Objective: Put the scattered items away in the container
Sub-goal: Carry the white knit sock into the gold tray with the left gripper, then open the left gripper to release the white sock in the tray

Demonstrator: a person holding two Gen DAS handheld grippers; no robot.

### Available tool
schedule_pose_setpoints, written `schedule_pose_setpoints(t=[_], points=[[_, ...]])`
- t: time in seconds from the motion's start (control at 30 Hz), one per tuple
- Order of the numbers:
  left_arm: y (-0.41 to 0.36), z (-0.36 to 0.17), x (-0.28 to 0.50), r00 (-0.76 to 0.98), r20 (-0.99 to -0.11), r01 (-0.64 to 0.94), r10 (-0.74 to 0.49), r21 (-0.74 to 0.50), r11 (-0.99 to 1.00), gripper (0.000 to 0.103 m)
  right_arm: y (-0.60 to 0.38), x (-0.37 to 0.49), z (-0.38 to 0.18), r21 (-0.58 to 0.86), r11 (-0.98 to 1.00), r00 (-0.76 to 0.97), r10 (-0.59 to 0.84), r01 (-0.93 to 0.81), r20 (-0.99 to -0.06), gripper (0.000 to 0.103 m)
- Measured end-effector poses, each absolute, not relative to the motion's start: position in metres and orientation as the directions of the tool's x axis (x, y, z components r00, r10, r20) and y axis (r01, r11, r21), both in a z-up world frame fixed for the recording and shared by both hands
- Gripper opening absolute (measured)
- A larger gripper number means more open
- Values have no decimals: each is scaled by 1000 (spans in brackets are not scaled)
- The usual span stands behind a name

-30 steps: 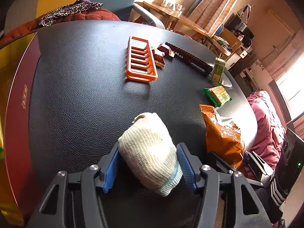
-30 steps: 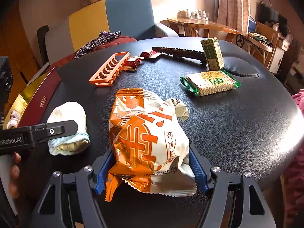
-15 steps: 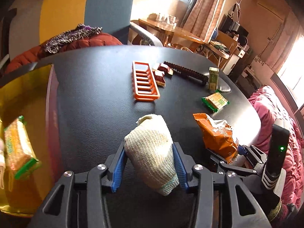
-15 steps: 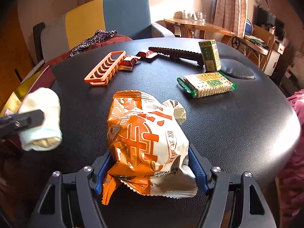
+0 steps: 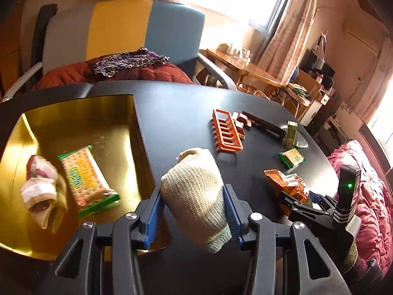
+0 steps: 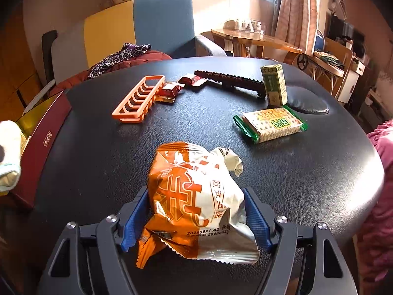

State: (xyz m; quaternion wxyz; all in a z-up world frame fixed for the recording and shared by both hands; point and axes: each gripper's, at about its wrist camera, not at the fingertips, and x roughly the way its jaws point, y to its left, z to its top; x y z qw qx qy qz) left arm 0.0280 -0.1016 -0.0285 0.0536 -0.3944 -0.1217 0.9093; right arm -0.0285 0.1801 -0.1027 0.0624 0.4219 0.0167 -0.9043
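My left gripper (image 5: 192, 211) is shut on a rolled cream sock (image 5: 196, 191) and holds it in the air, near the right wall of the gold-lined box (image 5: 73, 123). The box holds a green cracker pack (image 5: 84, 179) and a red-white sock (image 5: 39, 191). My right gripper (image 6: 196, 221) is shut on an orange-white snack bag (image 6: 196, 201) just above the black table. The cream sock also shows at the left edge of the right wrist view (image 6: 8, 152).
On the black table (image 6: 294, 172) lie an orange plastic rack (image 6: 140, 100), small red wrapped packs (image 6: 172, 89), a dark toothed bar (image 6: 233, 81), a green carton (image 6: 273, 84) and a second cracker pack (image 6: 270, 124). The box's maroon outer wall (image 6: 41, 147) stands at the left.
My left gripper has lifted the cream sock and carried it left, bringing the gold box into view. My right gripper has stayed shut on the snack bag, almost still.
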Motion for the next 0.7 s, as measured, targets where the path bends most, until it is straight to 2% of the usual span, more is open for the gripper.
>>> schedule_pose_setpoints(t=[0.2,0.4,0.7], points=[[-133,-22,49,-710,-689,63,145,-267,-962,47,171,-27,-104,-11,-990,-642,-84,143,-762,73],[-189,-21,57,-720,-693,186,30,-235,-954,47,163,-26,-106,-43,-985,-641,-76,167,-764,72],[-263,-49,37,-645,-754,341,-121,-142,-929,47,154,-28,-113,-62,-980,-620,-69,188,-782,69]])
